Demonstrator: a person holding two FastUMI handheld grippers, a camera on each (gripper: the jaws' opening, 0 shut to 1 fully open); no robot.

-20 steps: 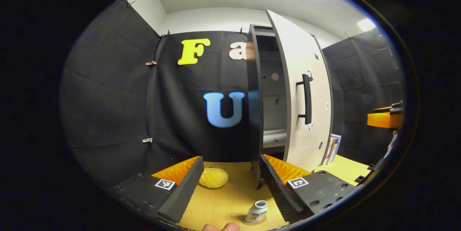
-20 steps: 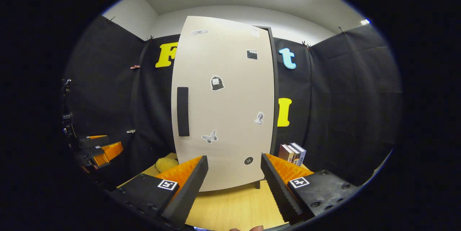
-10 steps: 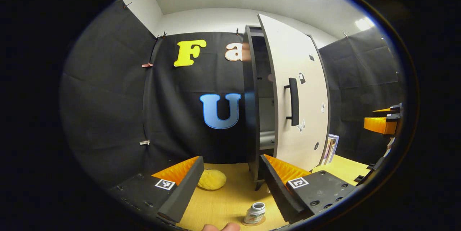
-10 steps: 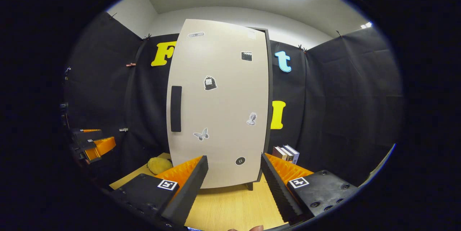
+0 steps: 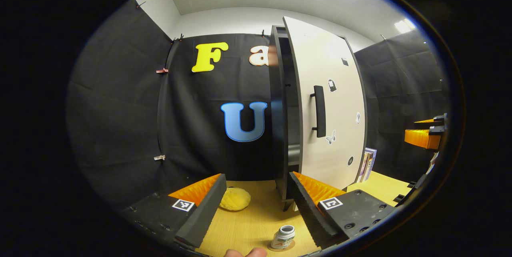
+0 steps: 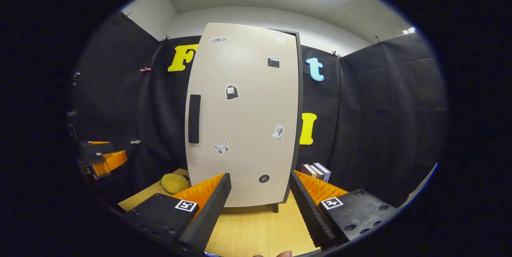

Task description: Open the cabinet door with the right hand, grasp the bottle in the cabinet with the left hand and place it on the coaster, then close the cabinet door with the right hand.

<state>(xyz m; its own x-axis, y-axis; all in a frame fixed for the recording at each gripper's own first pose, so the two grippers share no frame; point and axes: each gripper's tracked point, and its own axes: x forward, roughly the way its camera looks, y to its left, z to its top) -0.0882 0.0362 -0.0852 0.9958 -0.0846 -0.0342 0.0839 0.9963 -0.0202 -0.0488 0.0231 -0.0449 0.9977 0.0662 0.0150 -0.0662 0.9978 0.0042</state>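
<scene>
A small white bottle [image 5: 283, 237] stands upright on a round coaster [image 5: 293, 245] on the wooden table [image 5: 256, 221], low in the left gripper view between my left gripper's [image 5: 256, 205] open fingers. The tall cabinet [image 5: 280, 109] stands ahead, its beige door [image 5: 328, 109] ajar by a narrow gap, with a black handle [image 5: 319, 111]. In the right gripper view the door [image 6: 244, 117] faces me with its handle [image 6: 194, 119] at the left. My right gripper [image 6: 260, 205] is open and holds nothing, apart from the door. My left gripper's fingers [image 6: 106, 159] show far left.
A yellow sponge [image 5: 235, 199] lies on the table left of the cabinet, and it is also in the right gripper view as the sponge [image 6: 175, 183]. Several books [image 6: 316, 171] stand to the cabinet's right. Black cloth walls enclose the table on three sides.
The cabinet door has swung further toward shut, the gap narrowing. My right gripper has drawn back a little from the door. The bottle stays on the coaster.
</scene>
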